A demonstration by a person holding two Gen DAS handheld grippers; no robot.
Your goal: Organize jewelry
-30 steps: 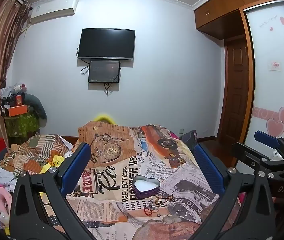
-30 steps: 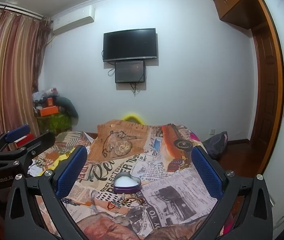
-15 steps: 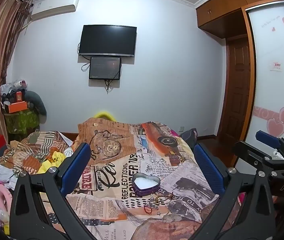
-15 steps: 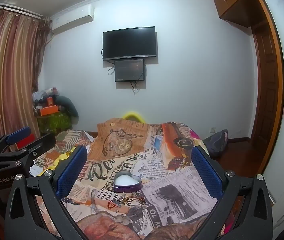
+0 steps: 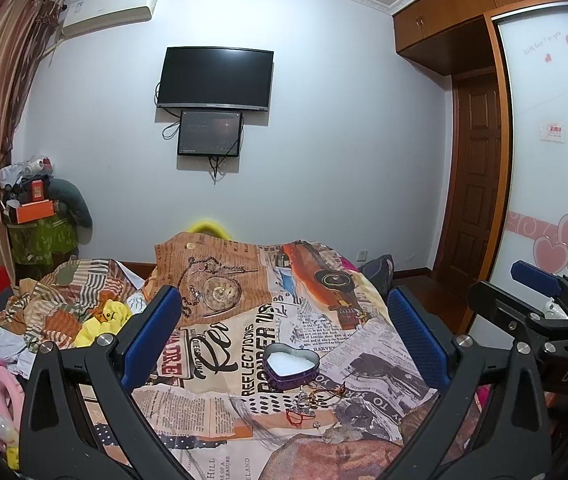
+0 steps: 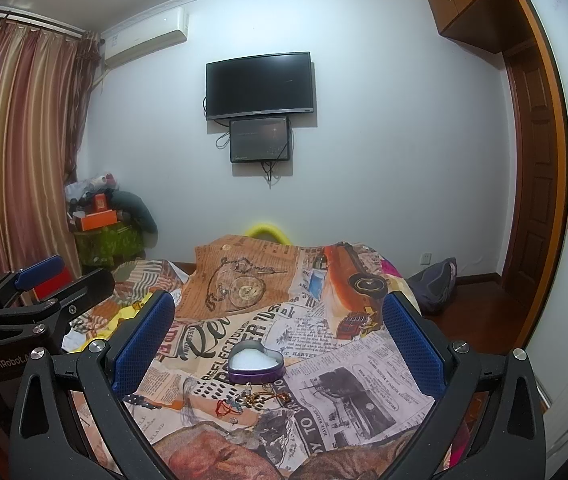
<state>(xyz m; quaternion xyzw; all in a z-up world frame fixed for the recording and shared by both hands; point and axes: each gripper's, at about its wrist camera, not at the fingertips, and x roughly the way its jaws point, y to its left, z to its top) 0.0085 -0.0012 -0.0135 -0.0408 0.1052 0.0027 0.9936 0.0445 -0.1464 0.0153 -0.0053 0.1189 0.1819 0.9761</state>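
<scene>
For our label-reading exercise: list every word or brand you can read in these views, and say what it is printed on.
"REFLECTIONS": bedspread
"HARVEY": bedspread
"TO": bedspread
"DAS": right gripper body, seen from the left wrist view
"GenRobot": left gripper body, seen from the right wrist view
Newsprint columns, wardrobe door script, wall sticker: too small.

Side-by-side wrist views over bed (image 5: pixel 243 332)

Jewelry (image 5: pixel 308 398) before heart tin (image 5: pixel 292 364)
</scene>
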